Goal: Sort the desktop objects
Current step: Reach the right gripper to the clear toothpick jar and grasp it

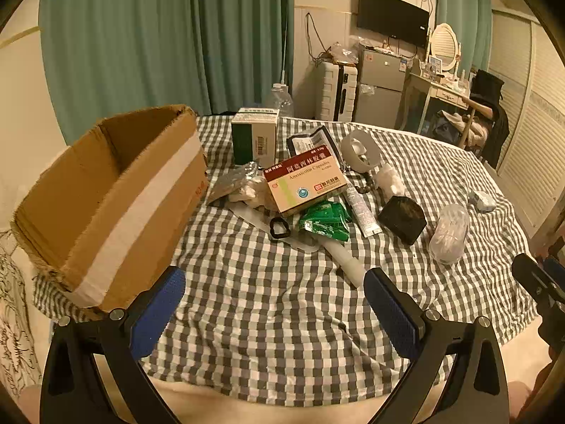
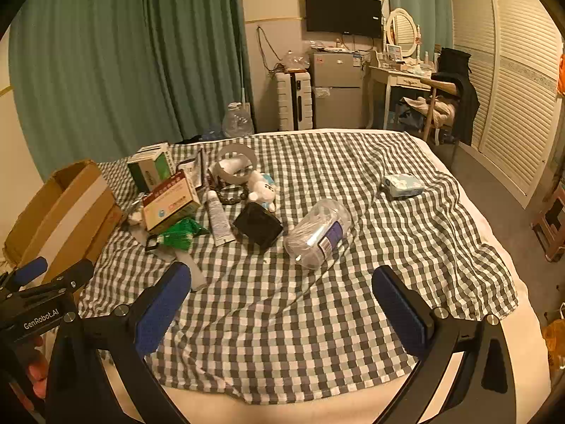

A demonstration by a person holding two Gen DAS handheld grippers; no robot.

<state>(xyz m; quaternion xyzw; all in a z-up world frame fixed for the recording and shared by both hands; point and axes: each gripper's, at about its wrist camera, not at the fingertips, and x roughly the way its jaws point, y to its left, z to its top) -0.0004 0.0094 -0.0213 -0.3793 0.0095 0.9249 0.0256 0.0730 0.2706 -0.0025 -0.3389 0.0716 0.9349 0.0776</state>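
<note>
Both hand-held grippers, left point(image 1: 273, 312) and right point(image 2: 280, 312), are held wide and empty above the bed point(image 2: 353, 300); a tissue pack point(image 2: 402, 185) near its far right edge is clearly shown only in the right view.

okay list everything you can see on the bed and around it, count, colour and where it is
cardboard box: 1, brown, open, left on checked cloth
medicine box: 1, red and cream, mid pile
green-white carton: 1, behind pile
green sachets: a bunch, below medicine box
tube: 1, white, beside black pouch
plush toy: 1, white
tape roll: 1, pale
clear jar: 1, lying, centre
tissue pack: 1, pale blue, far right
left gripper: open, blue pads
right gripper: open, blue pads
</note>
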